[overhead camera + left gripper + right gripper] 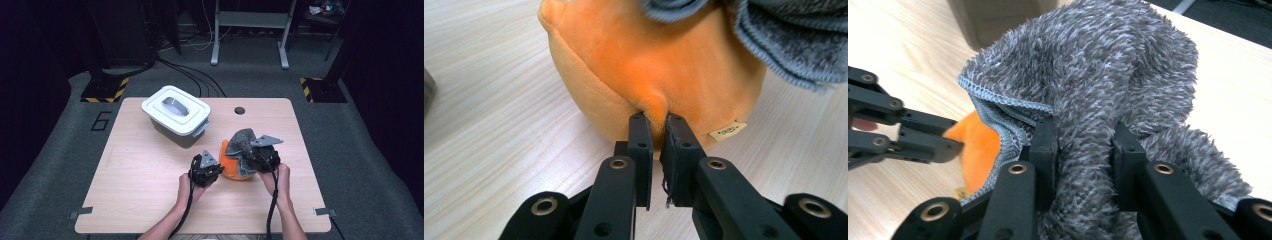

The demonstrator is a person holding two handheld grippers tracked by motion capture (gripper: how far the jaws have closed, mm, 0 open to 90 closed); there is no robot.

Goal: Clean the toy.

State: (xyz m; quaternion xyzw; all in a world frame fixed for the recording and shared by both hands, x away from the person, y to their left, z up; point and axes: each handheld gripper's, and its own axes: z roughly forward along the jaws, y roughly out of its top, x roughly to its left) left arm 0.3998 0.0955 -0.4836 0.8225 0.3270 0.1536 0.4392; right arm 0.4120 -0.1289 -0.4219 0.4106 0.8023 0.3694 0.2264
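Orange plush toy (235, 167) sits on the bench (150, 195), right of the middle and closer to the near edge than the far one, with a grey fuzzy cloth (243, 142) draped over its top and right side. My left hand-held gripper (654, 120) has its jaws nearly together, pinching a small fold of the orange plush low on its side, just above the bench top; a small white label (727, 131) shows on the plush to the right of that pinch. My right hand-held gripper (1083, 132) is clamped on a thick bunch of the grey cloth, which bulges up between and above its jaws. A white lidded bin (176, 114) stands toward the far edge, left of the middle, well apart from the toy
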